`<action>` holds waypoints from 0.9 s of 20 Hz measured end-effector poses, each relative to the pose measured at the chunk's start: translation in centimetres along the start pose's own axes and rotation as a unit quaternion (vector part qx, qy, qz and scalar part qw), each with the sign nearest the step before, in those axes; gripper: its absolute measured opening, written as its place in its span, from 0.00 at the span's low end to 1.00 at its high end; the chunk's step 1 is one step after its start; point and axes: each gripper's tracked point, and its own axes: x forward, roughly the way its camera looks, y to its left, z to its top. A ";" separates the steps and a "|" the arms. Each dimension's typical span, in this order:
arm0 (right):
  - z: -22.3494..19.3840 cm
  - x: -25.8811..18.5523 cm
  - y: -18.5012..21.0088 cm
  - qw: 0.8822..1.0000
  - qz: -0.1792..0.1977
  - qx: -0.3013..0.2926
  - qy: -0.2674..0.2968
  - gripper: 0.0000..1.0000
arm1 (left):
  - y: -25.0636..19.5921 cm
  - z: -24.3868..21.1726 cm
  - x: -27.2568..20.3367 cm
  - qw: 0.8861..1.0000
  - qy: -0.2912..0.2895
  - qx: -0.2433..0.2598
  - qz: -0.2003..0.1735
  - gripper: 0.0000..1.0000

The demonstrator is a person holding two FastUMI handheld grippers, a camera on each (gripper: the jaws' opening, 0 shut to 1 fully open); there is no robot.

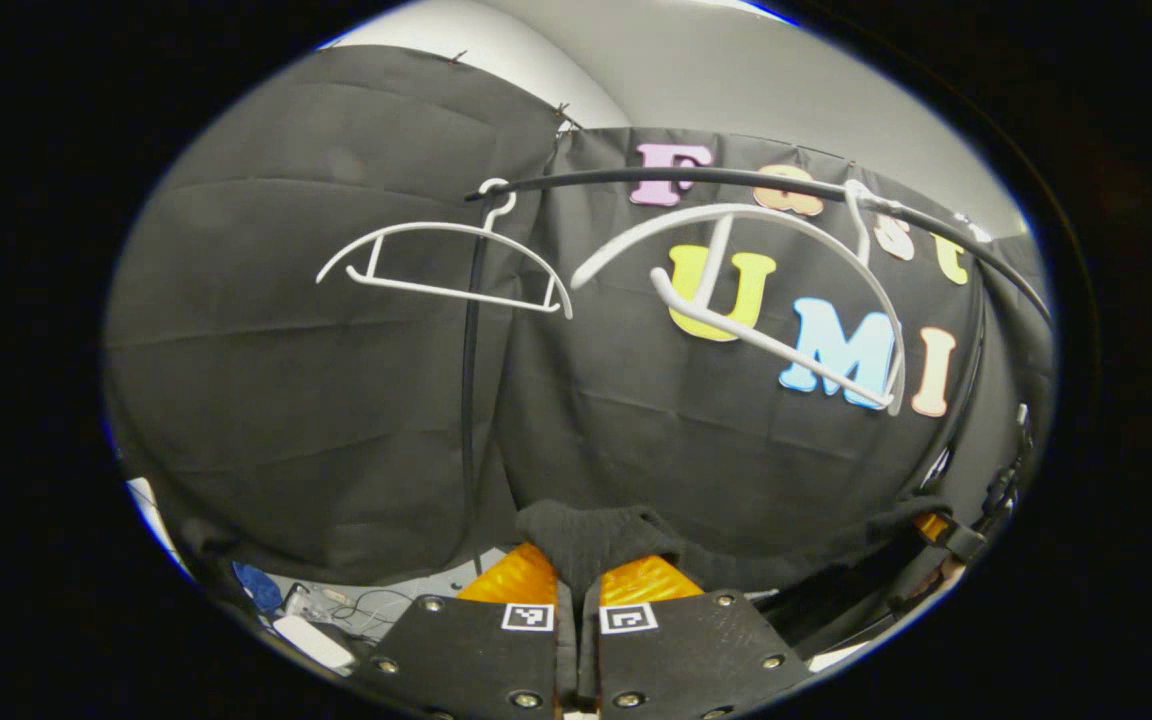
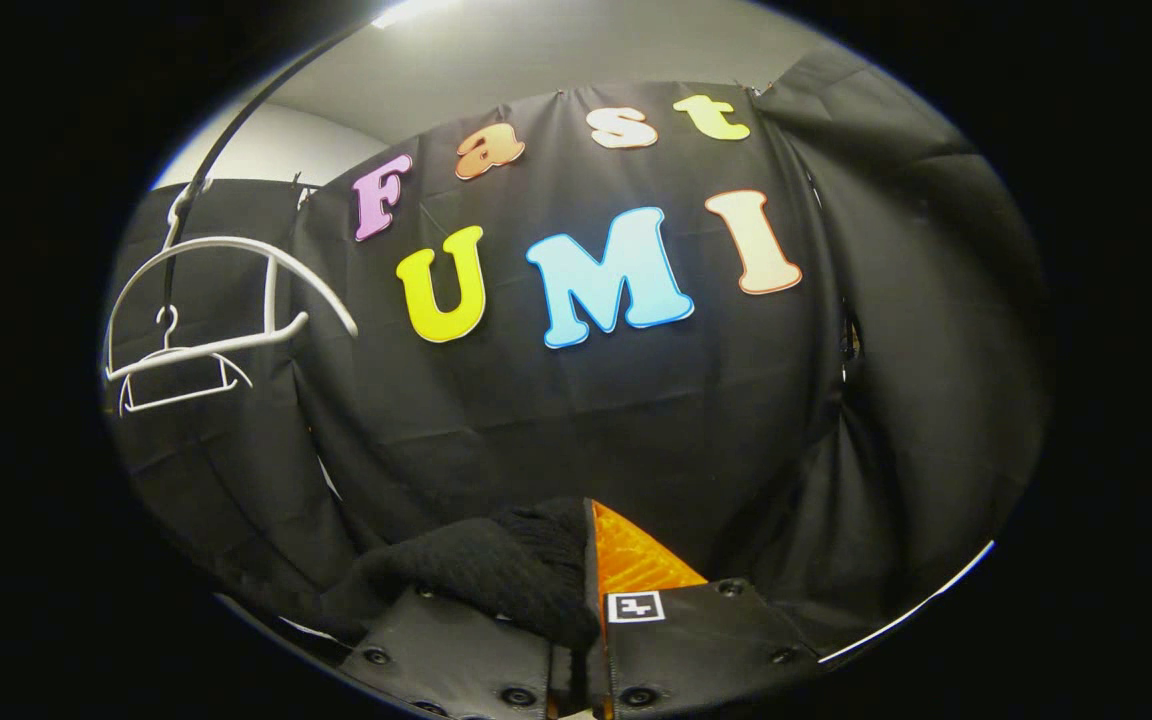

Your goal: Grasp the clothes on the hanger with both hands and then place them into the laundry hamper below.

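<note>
- While the left gripper view looks up at the rail, the left gripper sits at the bottom edge with its two fingers drawn close together and a fold of the black garment pinched between them; I judge it is clenched on the cloth so the piece can be carried off the rail.
- From that fold the garment runs as a dark band toward the right edge of this view, where a second gripper is seen farther off; whether that one grips the cloth cannot be told from here.
- Two white hangers show in this view: a far hanger hanging level on the rail, and a near hanger tilted. Both are bare, so the garment is already off them and held low, in front of the booth wall.
- Some cables and small objects lie on the floor at lower left. I see no hamper in this view.
- Turning to the right gripper view, the right gripper has the black garment bunched over its left finger and caught at the seam where the fingers meet, so it reads as clamped on the cloth.
- Two bare hangers appear again at the left edge, the near hanger in front of the far hanger.
- Count: two hangers, one garment, two grippers.
</note>
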 end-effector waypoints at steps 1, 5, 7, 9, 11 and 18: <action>-0.3 -0.6 -0.2 1.000 0.001 0.002 0.005 0.09 | -0.5 -0.7 -0.6 1.000 0.004 0.010 -0.002 0.02; -1.6 -4.1 0.0 1.000 0.002 0.007 0.030 0.10 | -1.5 -4.3 -2.6 0.997 0.034 0.058 -0.027 0.02; -2.0 -6.2 0.0 0.999 -0.005 -0.003 0.033 0.09 | -2.8 -5.8 -2.3 0.995 0.048 0.070 -0.051 0.02; -3.2 -8.1 0.9 0.999 -0.009 -0.007 0.043 0.10 | -3.4 -7.7 -1.3 0.991 0.068 0.084 -0.073 0.02; -4.4 -10.1 1.3 0.998 -0.022 -0.013 0.060 0.10 | -3.1 -8.8 -0.9 0.988 0.080 0.092 -0.098 0.02; -5.2 -18.0 2.8 0.993 -0.084 -0.039 0.070 0.10 | -4.0 -10.4 -1.3 0.971 0.089 0.112 -0.191 0.02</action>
